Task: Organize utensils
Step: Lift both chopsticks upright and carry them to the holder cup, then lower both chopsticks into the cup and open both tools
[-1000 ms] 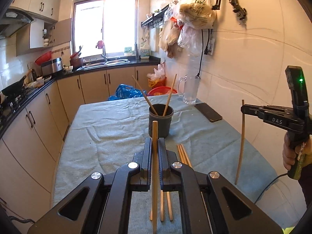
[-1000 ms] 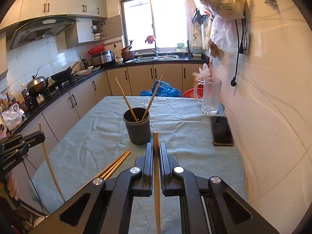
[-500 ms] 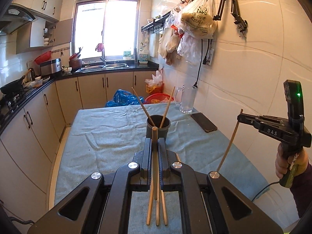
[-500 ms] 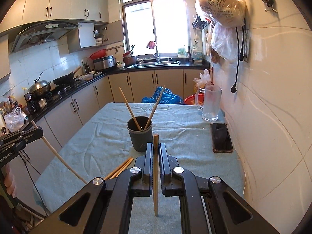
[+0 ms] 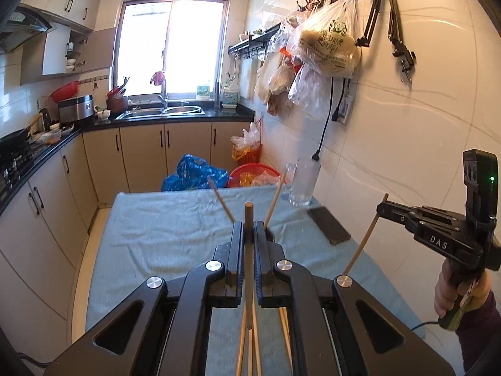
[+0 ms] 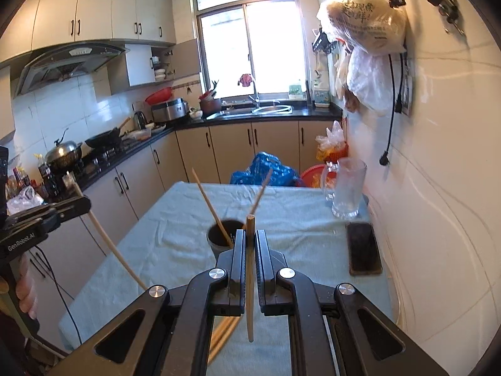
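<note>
**Two chopsticks clamped, cup on the table**

Left wrist view: our left gripper is closed tight on one chopstick, which stands nearly upright between the jaws, its top poking just above the fingertips. Under the gripper, loose chopsticks lie on the blue-grey table cloth. The dark cup is almost hidden behind the jaws; we see only two chopsticks leaning out of it, one to the left, one to the right. Far right on the table, a glass mug and, nearer, a phone. At the right edge, the right gripper pinches a second chopstick, tilted, its lower end toward the table.

Right wrist view: the right gripper clamps its chopstick upright. The cup stands just beyond the fingertips, mid-table, holding two crossed chopsticks. Loose chopsticks show below the jaws. Phone and mug sit near the right wall. At left, the left gripper holds its slanted chopstick, out past the table's left edge.
</note>
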The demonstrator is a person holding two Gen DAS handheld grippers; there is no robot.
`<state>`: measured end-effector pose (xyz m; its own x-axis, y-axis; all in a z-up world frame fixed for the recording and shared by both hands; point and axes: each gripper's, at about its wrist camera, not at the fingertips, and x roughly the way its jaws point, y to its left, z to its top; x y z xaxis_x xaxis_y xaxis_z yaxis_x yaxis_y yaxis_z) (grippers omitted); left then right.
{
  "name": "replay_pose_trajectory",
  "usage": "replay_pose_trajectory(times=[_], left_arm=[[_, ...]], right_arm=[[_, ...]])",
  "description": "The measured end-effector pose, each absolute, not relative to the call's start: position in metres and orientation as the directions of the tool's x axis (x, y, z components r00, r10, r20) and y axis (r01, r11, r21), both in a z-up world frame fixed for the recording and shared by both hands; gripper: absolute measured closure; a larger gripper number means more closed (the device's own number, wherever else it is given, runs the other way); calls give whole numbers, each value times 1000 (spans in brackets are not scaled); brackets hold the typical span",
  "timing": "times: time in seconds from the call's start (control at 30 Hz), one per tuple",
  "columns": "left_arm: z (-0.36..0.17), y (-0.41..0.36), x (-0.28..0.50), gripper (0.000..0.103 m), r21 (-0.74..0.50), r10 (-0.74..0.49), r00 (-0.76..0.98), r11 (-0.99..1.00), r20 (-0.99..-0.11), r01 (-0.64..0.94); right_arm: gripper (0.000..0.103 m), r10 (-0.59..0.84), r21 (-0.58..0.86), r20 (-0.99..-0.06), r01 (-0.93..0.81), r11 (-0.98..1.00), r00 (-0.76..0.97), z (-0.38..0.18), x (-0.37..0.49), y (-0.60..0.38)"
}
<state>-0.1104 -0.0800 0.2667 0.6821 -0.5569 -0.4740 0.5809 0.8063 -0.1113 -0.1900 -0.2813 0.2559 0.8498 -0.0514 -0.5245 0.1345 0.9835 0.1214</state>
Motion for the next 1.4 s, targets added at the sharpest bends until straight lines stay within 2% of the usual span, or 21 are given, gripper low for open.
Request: replay_pose_trajectory(times=[0.27, 0.5, 0.63, 0.83, 1.07, 1.17, 1.2, 1.23, 1.27, 1.33, 1.4], left_arm=[[308, -122, -58, 98, -76, -541, 716, 818, -441, 570], [315, -147, -11, 98, -102, -533, 727, 830, -433, 548], [298, -162, 17, 98, -126, -515, 724, 844, -459, 521], [249, -167, 48, 98, -169, -489, 673, 859, -555, 484], [229, -159, 52, 98, -179, -474, 669, 869, -572, 462], [230, -155, 46, 89, -173, -475, 674, 867, -565, 467], [231, -154, 45, 79, -172, -476, 676, 867, -562, 467], [232, -153, 42, 71, -169, -475, 683, 868, -554, 467], [235, -151, 38, 68, -162, -472, 694, 870, -544, 465], [239, -148, 32, 59, -151, -467, 708, 873, -530, 464], [242, -143, 26, 52, -158, -473, 709, 871, -522, 465]], right_arm=[[97, -14, 215, -491, 137, 967, 871, 298, -124, -298], [97, -26, 264, -452, 161, 951, 892, 312, -75, -311], [97, -29, 293, -462, 183, 939, 887, 296, -55, -320], [97, -24, 297, -545, 219, 929, 838, 251, -33, -330], [96, -7, 322, -594, 247, 914, 804, 217, -21, -344], [96, -9, 327, -602, 257, 909, 798, 212, -18, -346], [95, -11, 327, -604, 260, 909, 797, 212, -18, -347], [90, -12, 328, -605, 263, 907, 796, 211, -18, -348], [85, -13, 329, -604, 264, 907, 797, 212, -18, -349], [59, -13, 337, -594, 264, 904, 804, 214, -21, -349], [57, -29, 331, -585, 271, 904, 811, 219, -26, -350]])
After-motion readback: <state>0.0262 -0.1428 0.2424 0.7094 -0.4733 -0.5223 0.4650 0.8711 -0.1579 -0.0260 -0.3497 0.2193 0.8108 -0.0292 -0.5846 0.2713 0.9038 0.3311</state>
